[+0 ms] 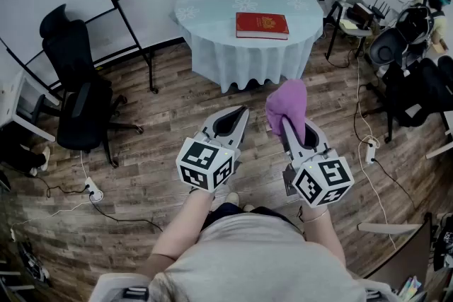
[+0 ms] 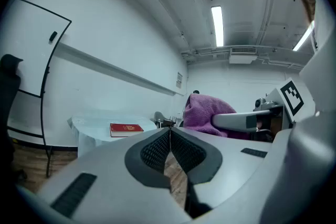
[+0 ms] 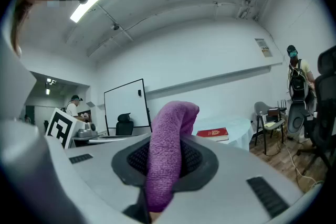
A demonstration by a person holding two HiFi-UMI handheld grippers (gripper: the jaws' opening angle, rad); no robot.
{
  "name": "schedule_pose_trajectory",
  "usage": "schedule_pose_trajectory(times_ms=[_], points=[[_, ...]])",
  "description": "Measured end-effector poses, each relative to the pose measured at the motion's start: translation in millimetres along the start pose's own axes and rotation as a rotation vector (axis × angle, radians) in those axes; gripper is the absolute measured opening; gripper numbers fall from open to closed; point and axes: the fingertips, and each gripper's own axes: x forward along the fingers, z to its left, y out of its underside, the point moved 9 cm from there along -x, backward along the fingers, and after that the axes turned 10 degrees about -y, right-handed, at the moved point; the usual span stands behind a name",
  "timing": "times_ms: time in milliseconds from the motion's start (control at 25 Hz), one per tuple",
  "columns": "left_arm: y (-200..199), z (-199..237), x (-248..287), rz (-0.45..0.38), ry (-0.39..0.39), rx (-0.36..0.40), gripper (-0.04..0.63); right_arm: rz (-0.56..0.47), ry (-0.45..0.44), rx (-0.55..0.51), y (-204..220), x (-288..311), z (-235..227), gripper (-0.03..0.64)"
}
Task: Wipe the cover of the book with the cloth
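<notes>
Above the floor (image 1: 163, 92), right hand-held gripper (image 1: 290, 126) clamps cloth (image 1: 287, 98).

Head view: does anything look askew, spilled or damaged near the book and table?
Nothing stands out. The red book lies flat and closed on the round table. The purple cloth is clamped in the right gripper. The left gripper is shut and empty.

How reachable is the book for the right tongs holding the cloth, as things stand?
Probably not yet: the right tongs, shut on the cloth, are held near the person, and the book lies on the table across open floor. Nothing blocks the way; stepping forward should do.
</notes>
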Motion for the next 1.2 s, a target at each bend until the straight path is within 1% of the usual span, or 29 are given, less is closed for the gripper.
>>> schedule_pose_trajectory(times_ms=[160, 400, 520, 680, 800, 920, 1080, 1200], points=[[3, 6, 6, 0.016, 0.033, -0.015, 0.02, 0.029, 0.006, -0.038, 4, 7, -2, 0.075], [11, 10, 17, 0.072, 0.066, 0.048, 0.02, 0.042, 0.013, -0.048, 9, 16, -6, 0.076], [11, 11, 20, 0.071, 0.07, 0.063, 0.02, 0.05, 0.019, -0.062, 10, 20, -7, 0.076], [7, 18, 26, 0.066, 0.079, 0.085, 0.02, 0.016, 0.032, -0.029, 7, 29, -12, 0.077], [6, 27, 29, 0.072, 0.083, 0.113, 0.02, 0.015, 0.044, -0.025, 7, 36, -13, 0.077], [4, 39, 32, 0.076, 0.118, 0.115, 0.02, 0.029, 0.049, -0.033, 10, 42, -12, 0.077], [-1, 52, 39, 0.089, 0.193, 0.157, 0.02, 0.053, 0.085, -0.032, 18, 44, -15, 0.077], [-3, 61, 48, 0.097, 0.192, 0.174, 0.02, 0.053, 0.106, -0.022, 20, 51, -20, 0.077]])
